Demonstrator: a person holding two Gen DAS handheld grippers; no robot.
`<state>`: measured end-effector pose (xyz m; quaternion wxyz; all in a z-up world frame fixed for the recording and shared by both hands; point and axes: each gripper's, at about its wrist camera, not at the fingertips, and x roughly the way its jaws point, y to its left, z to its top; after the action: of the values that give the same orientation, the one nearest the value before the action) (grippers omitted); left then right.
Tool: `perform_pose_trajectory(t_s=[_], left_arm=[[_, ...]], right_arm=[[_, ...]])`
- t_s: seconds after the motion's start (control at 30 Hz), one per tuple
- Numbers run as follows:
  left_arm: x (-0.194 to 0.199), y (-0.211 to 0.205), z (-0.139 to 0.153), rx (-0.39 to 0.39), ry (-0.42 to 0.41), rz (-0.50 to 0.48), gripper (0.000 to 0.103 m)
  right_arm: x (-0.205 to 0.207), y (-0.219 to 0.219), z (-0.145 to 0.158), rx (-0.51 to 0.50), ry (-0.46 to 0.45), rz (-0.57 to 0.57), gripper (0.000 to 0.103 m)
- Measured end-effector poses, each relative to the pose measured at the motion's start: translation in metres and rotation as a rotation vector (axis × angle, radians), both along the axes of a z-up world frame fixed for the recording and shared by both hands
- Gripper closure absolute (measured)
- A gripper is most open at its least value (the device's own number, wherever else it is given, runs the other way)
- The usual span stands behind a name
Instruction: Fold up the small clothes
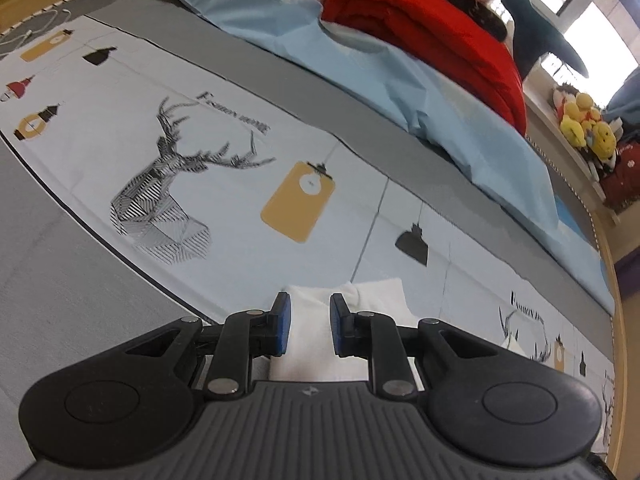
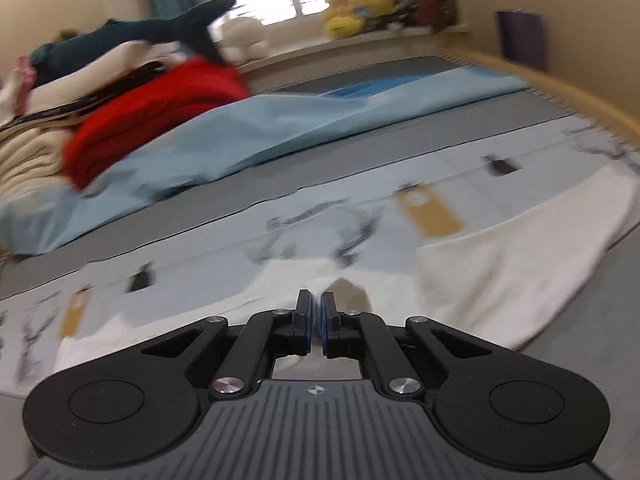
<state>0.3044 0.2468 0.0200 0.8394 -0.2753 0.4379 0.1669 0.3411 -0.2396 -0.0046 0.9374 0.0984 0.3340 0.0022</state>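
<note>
A small white garment (image 1: 320, 336) lies on the printed bedsheet (image 1: 224, 160). In the left wrist view my left gripper (image 1: 310, 326) is open, its blue-padded fingers (image 1: 282, 324) standing either side of a white fold, right above it. In the right wrist view the same white garment (image 2: 500, 272) spreads out to the right. My right gripper (image 2: 317, 320) is shut on a pinch of the white cloth near its edge; a tan inner patch (image 2: 352, 292) shows just beyond the tips. The right view is motion-blurred.
A light blue sheet (image 1: 400, 80) is bunched along the far side of the bed. A red folded blanket (image 1: 432, 32) and cream bedding (image 2: 32, 160) pile behind it. Plush toys (image 1: 584, 124) sit on the window sill. The wooden bed frame (image 2: 560, 84) runs on the right.
</note>
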Motion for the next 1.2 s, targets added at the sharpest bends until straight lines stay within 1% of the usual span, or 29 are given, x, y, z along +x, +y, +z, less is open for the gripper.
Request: perform_pose_trajectory(t_s=[0.1, 0.17, 0.23, 0.37, 0.43, 0.5, 0.53, 0.6, 0.63, 0.67, 0.7, 0.8, 0.87, 0.9, 0.97, 1.0, 1.07, 1.13, 1.2], left_arm=[[0.004, -0.011, -0.010, -0.020, 0.032, -0.032, 0.082], [0.007, -0.019, -0.017, -0.050, 0.051, -0.058, 0.082], [0.008, -0.026, -0.023, -0.068, 0.065, -0.087, 0.082], [0.011, -0.036, -0.028, -0.055, 0.084, -0.112, 0.082], [0.011, -0.037, -0.031, -0.059, 0.091, -0.113, 0.082], [0.012, -0.039, -0.034, -0.064, 0.100, -0.116, 0.082], [0.013, -0.039, -0.035, -0.066, 0.103, -0.116, 0.082], [0.013, -0.040, -0.036, -0.068, 0.107, -0.120, 0.082], [0.014, -0.041, -0.037, -0.068, 0.108, -0.121, 0.082], [0.015, -0.041, -0.037, -0.068, 0.108, -0.119, 0.082], [0.015, -0.041, -0.037, -0.070, 0.109, -0.119, 0.082], [0.016, -0.044, -0.040, -0.071, 0.113, -0.126, 0.082], [0.017, -0.047, -0.042, -0.073, 0.120, -0.138, 0.082], [0.018, -0.047, -0.043, -0.074, 0.123, -0.146, 0.082], [0.018, -0.050, -0.046, -0.077, 0.132, -0.162, 0.082], [0.018, -0.051, -0.047, -0.080, 0.134, -0.169, 0.082], [0.017, -0.052, -0.051, -0.096, 0.139, -0.185, 0.082], [0.016, -0.055, -0.061, -0.141, 0.153, -0.200, 0.082], [0.014, -0.060, -0.075, -0.199, 0.187, -0.227, 0.082]], right_arm=[[0.012, -0.021, -0.020, 0.034, 0.116, -0.067, 0.099], [0.016, -0.026, -0.031, 0.025, 0.156, -0.094, 0.099], [0.016, -0.028, -0.033, 0.029, 0.158, -0.103, 0.099], [0.013, -0.032, -0.023, 0.003, 0.111, -0.124, 0.099], [0.013, -0.036, -0.024, 0.007, 0.088, -0.110, 0.099], [0.015, -0.041, -0.027, 0.005, 0.099, -0.104, 0.096], [0.017, -0.043, -0.032, -0.002, 0.138, -0.100, 0.094], [0.027, -0.045, -0.049, -0.064, 0.282, -0.095, 0.091], [0.027, -0.048, -0.055, -0.075, 0.324, -0.134, 0.091], [0.027, -0.052, -0.056, -0.077, 0.337, -0.174, 0.090], [0.025, -0.054, -0.055, -0.075, 0.332, -0.196, 0.088], [0.022, -0.055, -0.039, -0.021, 0.229, -0.198, 0.088], [0.022, -0.053, -0.034, 0.012, 0.192, -0.177, 0.087], [0.023, -0.052, -0.036, 0.040, 0.202, -0.162, 0.085], [0.026, -0.051, -0.047, 0.080, 0.272, -0.157, 0.083], [0.027, -0.051, -0.054, 0.082, 0.316, -0.180, 0.081], [0.027, -0.052, -0.065, 0.097, 0.372, -0.212, 0.076], [0.027, -0.052, -0.070, 0.110, 0.390, -0.219, 0.074], [0.029, -0.050, -0.070, 0.119, 0.391, -0.219, 0.067]])
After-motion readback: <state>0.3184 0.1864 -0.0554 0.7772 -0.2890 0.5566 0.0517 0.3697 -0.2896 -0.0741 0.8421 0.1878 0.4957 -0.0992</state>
